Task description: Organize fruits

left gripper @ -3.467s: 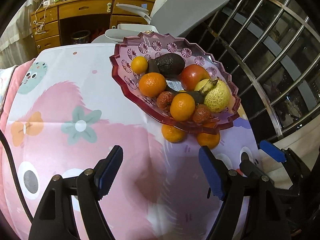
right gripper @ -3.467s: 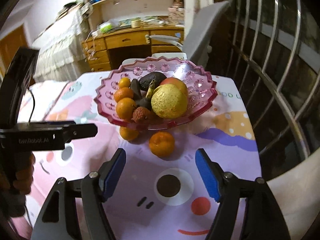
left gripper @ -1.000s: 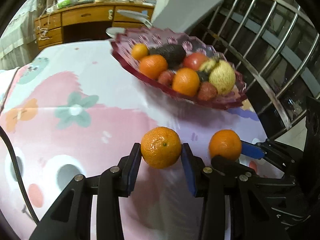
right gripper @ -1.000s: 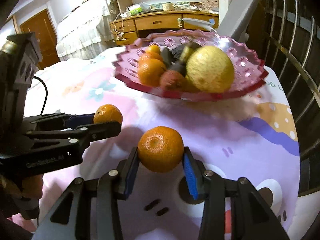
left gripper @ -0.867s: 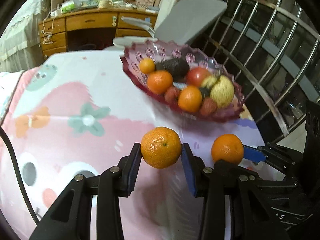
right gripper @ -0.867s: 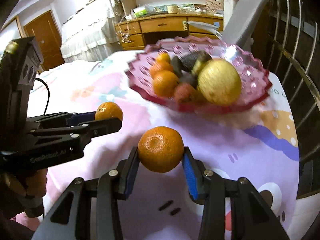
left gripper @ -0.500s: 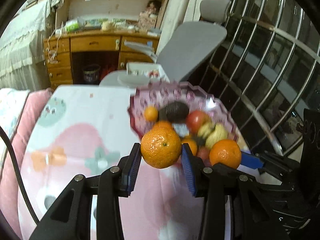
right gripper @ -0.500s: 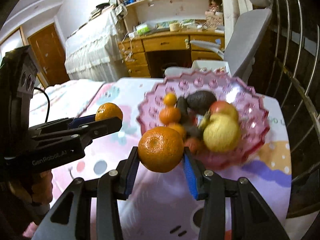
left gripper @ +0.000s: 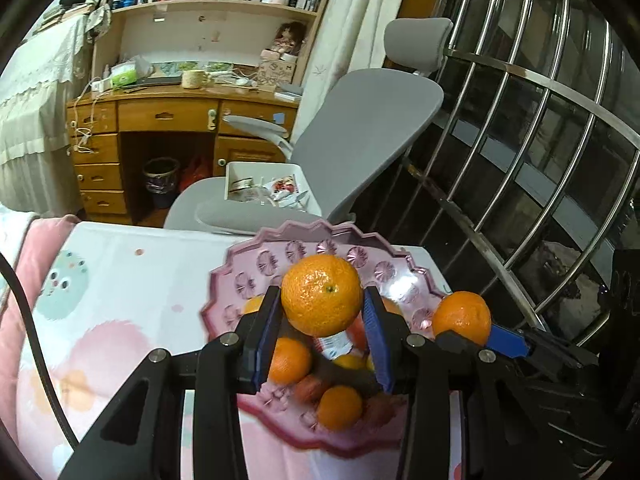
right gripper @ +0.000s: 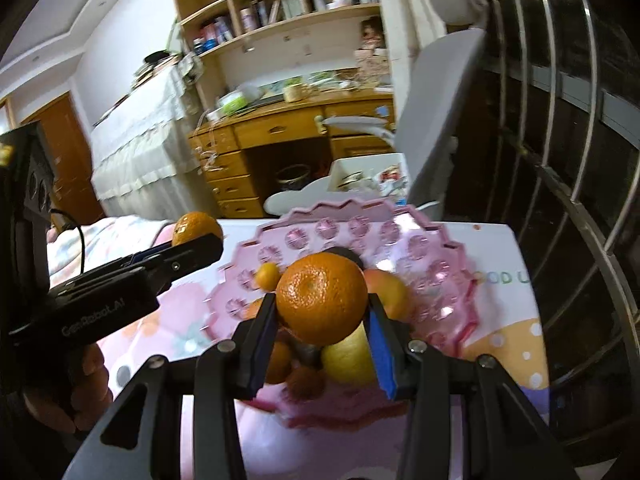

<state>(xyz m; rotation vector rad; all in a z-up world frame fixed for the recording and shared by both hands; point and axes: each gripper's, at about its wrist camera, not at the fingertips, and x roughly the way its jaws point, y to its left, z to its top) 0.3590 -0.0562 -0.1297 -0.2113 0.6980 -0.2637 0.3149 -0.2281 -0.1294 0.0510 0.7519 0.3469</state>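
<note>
Fingers of the left gripper [left gripper: 322,334] are clamped on a tangerine [left gripper: 322,295], held in the air above the pink fruit bowl [left gripper: 256,264]. At its 3 o'clock, the right gripper [right gripper: 322,344] has its fingers clamped on a second tangerine [right gripper: 322,298], above the same bowl on the bench [left gripper: 120,280].

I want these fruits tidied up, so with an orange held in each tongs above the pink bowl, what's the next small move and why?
Probably lower the left tongs so its orange settles into the pink bowl, then open. Both oranges are clamped and lifted off the cloth, and the bowl sits just beyond them, already piled with fruit.
</note>
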